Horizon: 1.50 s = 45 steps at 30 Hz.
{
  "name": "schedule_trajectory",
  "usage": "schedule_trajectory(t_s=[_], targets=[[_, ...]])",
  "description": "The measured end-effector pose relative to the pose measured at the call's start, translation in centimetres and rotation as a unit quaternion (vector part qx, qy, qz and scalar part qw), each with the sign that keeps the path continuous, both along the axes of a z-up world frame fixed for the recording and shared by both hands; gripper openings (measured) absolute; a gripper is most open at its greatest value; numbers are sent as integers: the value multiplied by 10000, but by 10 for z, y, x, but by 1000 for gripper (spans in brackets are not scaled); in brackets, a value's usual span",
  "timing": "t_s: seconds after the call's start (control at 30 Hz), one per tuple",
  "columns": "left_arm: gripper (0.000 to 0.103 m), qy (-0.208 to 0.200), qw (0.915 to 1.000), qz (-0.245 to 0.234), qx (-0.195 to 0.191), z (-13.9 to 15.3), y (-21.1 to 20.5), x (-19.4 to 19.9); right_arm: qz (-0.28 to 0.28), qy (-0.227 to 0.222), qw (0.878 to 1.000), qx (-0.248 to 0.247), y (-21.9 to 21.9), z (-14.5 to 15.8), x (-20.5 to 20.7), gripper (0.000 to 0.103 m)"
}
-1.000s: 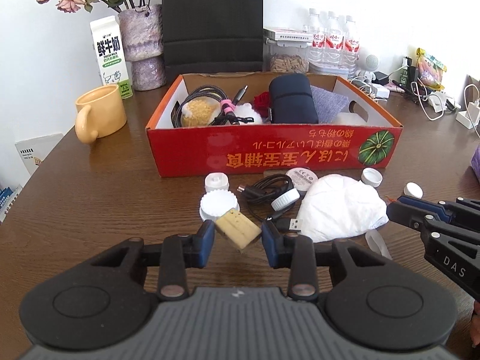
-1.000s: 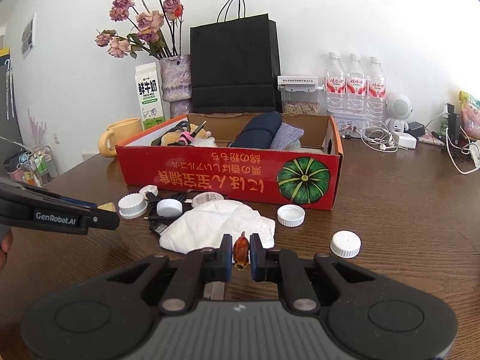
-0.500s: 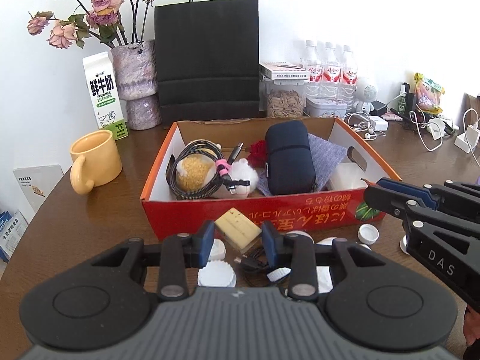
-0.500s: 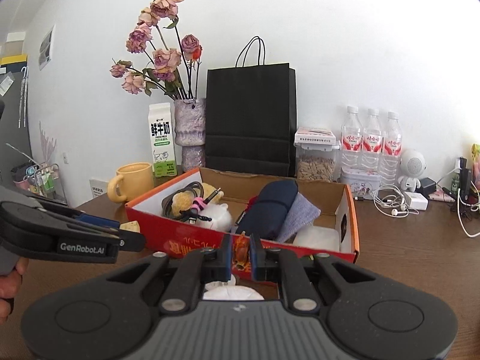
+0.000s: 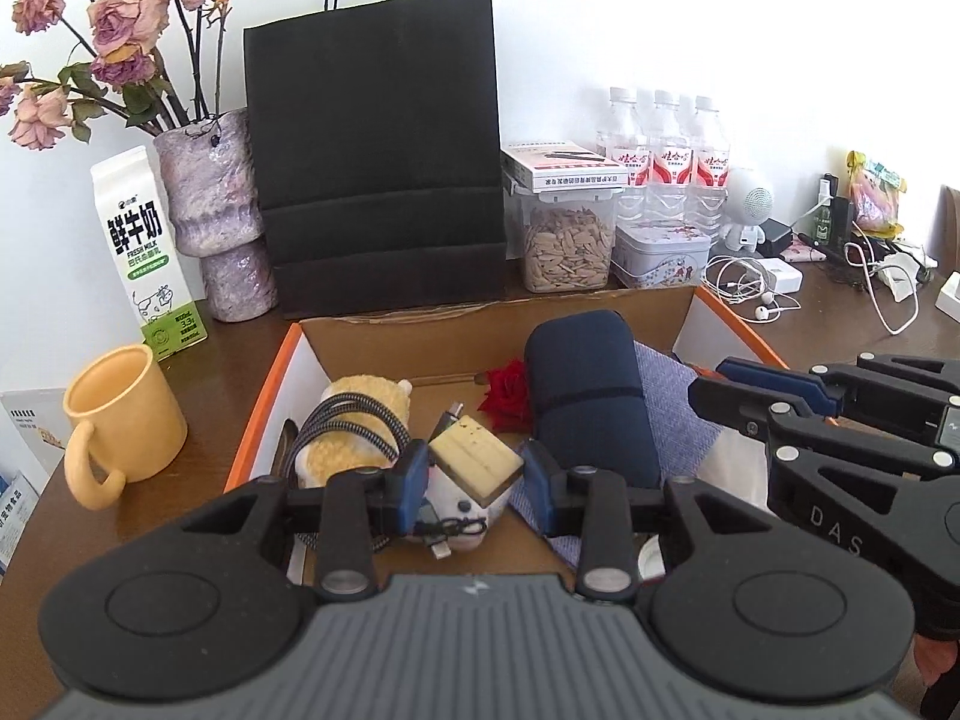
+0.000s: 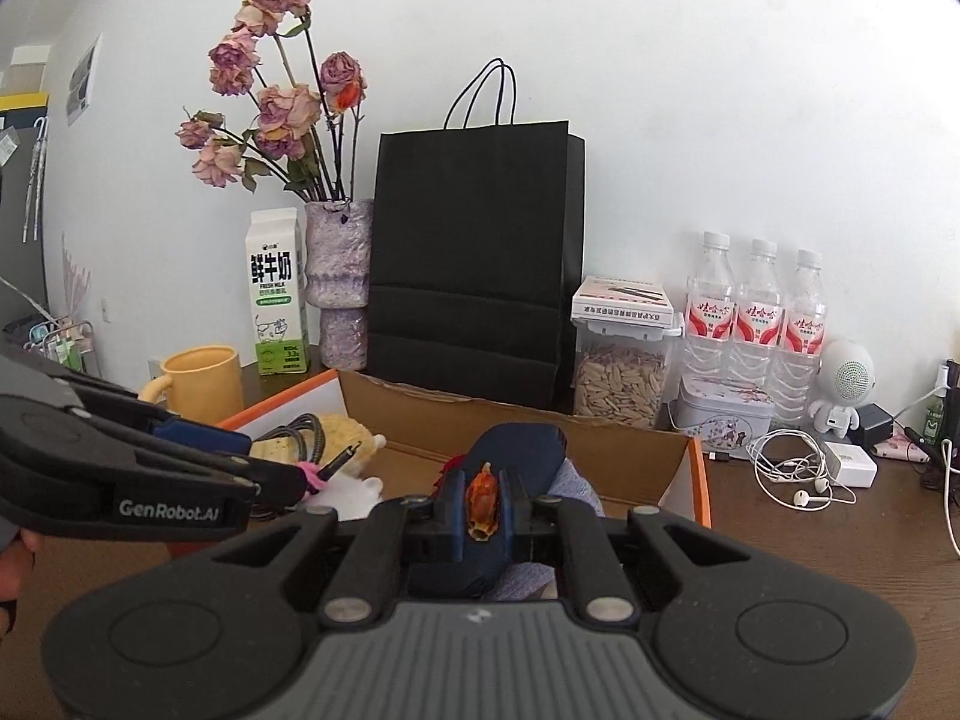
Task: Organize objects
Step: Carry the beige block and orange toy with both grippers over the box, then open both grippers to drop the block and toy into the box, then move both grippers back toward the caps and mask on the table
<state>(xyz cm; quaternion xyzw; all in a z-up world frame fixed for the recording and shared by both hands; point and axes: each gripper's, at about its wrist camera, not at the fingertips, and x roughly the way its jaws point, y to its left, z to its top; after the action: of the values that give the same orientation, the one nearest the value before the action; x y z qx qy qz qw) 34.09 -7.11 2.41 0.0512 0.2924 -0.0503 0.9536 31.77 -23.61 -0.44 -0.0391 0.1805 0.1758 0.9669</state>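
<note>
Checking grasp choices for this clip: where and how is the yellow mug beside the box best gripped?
Grip the yellow mug by its rim wall from above: it stands upright, mouth open, one finger inside. Its handle curls toward the camera, so that near side suits less.

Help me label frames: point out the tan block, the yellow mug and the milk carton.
tan block (image 5: 474, 461), left wrist view, top face.
yellow mug (image 5: 129, 420), left wrist view, outer wall.
milk carton (image 5: 141, 240), left wrist view, front panel.
</note>
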Motion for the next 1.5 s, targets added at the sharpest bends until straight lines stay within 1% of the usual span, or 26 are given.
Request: schedule_trajectory(t_s=[0.03,0.07,0.1,0.2,0.23,0.3,0.33,0.37,0.4,0.43,0.47,0.5,0.53,0.57,0.6,0.77,1.1,1.13,1.17,1.23,1.37,1.5], targets=[[36,0,10000,-8,17,-2,-1,6,24,101,9999,90,-4,-5,15,11],[36,0,10000,-11,26,-3,-2,11,24,101,9999,90,-4,-5,15,11],[36,1,10000,-23,27,-5,-2,16,93,200,9997,109,-8,-9,27,11],[36,20,10000,-7,-6,-11,-1,28,118,245,9996,84,-11,-12,35,11],[38,3,10000,16,-16,-12,0,31,131,269,9995,72,-12,-14,39,11],[49,-71,10000,54,-17,-14,1,33,142,380,9992,7,-14,-18,48,12],[62,-111,9999,75,-16,-14,2,34,125,430,9990,-16,-15,-20,50,12],[75,-145,9998,102,-11,-15,3,34,108,472,9988,-41,-15,-21,52,15],[78,-188,9997,132,-12,-15,4,33,76,497,9987,-40,-15,-22,53,23],[84,-193,9997,159,-26,-15,5,33,36,518,9986,-28,-16,-23,52,28],[95,-166,9997,189,-64,-16,6,32,36,518,9986,-28,-16,-23,52,41],[100,-160,9996,229,-99,-16,7,31,24,532,9986,-29,-16,-23,52,59],[103,-198,9994,266,-124,-15,8,28,17,520,9986,-33,-16,-23,50,69],[103,-219,9992,309,-132,-14,9,25,-8,468,9989,-30,-15,-22,48,86],[103,-210,9991,335,-138,-13,11,23,-37,319,9995,-75,-13,-20,42,91],[103,-185,9987,447,-138,-6,15,7,-28,222,9997,-31,-11,-13,28,97],[103,-269,9982,524,-89,11,27,-52,-31,186,9998,-97,-2,-8,-34,100],[103,-261,9982,537,-92,11,29,-58,-31,186,9998,-97,-2,-8,-34,100],[103,-251,9981,550,-102,11,32,-65,-39,214,9997,-77,-1,-8,-47,100],[103,-230,9981,554,-128,10,36,-78,-39,218,9997,-76,0,-8,-53,100],[103,-169,9982,535,-231,2,45,-103,2,207,9998,-60,3,-11,-88,100],[103,-52,9981,552,-262,-5,51,-119,9,225,9997,-40,3,-16,-103,100]])
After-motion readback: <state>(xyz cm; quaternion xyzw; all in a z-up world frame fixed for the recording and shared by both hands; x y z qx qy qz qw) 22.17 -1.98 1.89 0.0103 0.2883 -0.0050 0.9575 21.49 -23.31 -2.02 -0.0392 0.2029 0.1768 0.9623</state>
